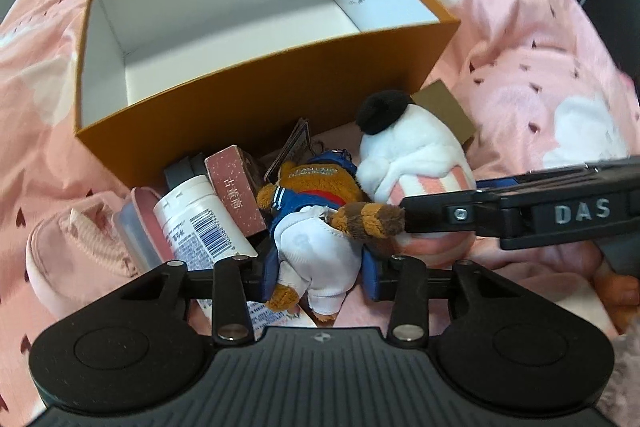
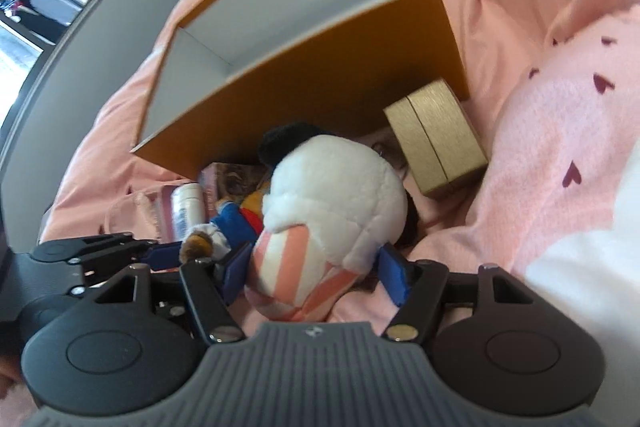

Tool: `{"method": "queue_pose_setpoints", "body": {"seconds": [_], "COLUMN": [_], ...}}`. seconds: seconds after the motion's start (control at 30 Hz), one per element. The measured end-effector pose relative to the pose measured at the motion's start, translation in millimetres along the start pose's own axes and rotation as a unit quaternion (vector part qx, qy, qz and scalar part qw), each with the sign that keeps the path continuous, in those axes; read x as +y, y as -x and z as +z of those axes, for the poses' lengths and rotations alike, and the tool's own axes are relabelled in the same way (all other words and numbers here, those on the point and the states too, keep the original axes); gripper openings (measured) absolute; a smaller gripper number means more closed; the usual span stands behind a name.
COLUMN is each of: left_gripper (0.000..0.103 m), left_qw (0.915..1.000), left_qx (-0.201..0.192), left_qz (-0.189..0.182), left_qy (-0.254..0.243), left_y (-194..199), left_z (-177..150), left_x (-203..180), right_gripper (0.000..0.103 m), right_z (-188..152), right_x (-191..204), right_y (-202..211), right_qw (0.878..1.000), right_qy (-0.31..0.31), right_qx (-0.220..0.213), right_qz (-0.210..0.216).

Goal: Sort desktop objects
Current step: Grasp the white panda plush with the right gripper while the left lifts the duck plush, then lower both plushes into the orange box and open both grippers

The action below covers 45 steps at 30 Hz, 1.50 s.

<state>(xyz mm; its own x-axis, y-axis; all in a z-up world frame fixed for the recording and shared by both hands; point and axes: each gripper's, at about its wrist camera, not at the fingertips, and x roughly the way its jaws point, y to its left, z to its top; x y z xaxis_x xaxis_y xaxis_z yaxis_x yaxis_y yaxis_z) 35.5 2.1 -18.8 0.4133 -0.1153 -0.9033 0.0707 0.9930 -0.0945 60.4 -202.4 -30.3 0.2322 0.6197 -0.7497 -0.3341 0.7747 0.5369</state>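
Observation:
An open orange box (image 1: 280, 75) with a white inside lies on the pink bedding; it also shows in the right wrist view (image 2: 320, 79). In front of it lies a pile of objects. My left gripper (image 1: 320, 267) is closed around a brown bear plush in blue and white clothes (image 1: 316, 227). My right gripper (image 2: 316, 267) is closed around a white plush with pink stripes and a black tuft (image 2: 332, 199), also seen in the left wrist view (image 1: 412, 155). The right gripper's arm (image 1: 520, 215) reaches in from the right.
Beside the bear lie a white bottle with a barcode (image 1: 200, 223), a dark red small box (image 1: 236, 191), a pink case (image 1: 140, 231) and a pink pouch (image 1: 76, 259). A gold box (image 2: 436, 139) lies by the orange box's corner. Rumpled pink bedding (image 2: 560, 107) surrounds everything.

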Motion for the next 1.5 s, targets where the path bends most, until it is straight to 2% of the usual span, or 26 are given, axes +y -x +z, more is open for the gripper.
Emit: {"method": "queue_pose_setpoints", "body": {"seconds": [0.2,0.33,0.57,0.73,0.97,1.1,1.2,1.3,1.5], "left_gripper": [0.045,0.045,0.045,0.045,0.045,0.045,0.045,0.045,0.045], "left_qw": [0.9983,0.9964,0.9870,0.9794,0.9650,0.9581,0.9567,0.9605,0.9734], "left_qx": [-0.036,-0.062,-0.124,-0.171,-0.240,-0.259,-0.259,-0.246,-0.203], "left_qz": [-0.024,-0.025,-0.045,-0.038,-0.005,0.013,0.024,0.037,0.067], "left_qy": [0.039,0.052,0.091,0.102,0.105,0.121,0.130,0.125,0.083], "left_y": [30,48,83,103,124,113,94,66,17], "left_z": [5,11,27,40,66,81,87,92,92], "left_x": [11,16,37,45,61,76,84,89,92], "right_gripper": [0.068,0.068,0.068,0.068,0.069,0.069,0.069,0.069,0.069], "right_z": [4,13,31,54,95,123,139,152,166], "right_x": [3,18,25,29,42,47,52,53,44], "right_y": [23,38,59,69,68,48,29,4,-56], "right_qw": [0.999,0.997,0.991,0.986,0.980,0.979,0.978,0.980,0.987], "right_qy": [0.008,0.018,0.039,0.054,0.102,0.124,0.137,0.139,0.140], "right_qx": [-0.025,-0.042,-0.081,-0.111,-0.135,-0.122,-0.114,-0.095,-0.012], "right_qz": [0.032,0.058,0.101,0.112,0.103,0.106,0.106,0.104,0.084]}}
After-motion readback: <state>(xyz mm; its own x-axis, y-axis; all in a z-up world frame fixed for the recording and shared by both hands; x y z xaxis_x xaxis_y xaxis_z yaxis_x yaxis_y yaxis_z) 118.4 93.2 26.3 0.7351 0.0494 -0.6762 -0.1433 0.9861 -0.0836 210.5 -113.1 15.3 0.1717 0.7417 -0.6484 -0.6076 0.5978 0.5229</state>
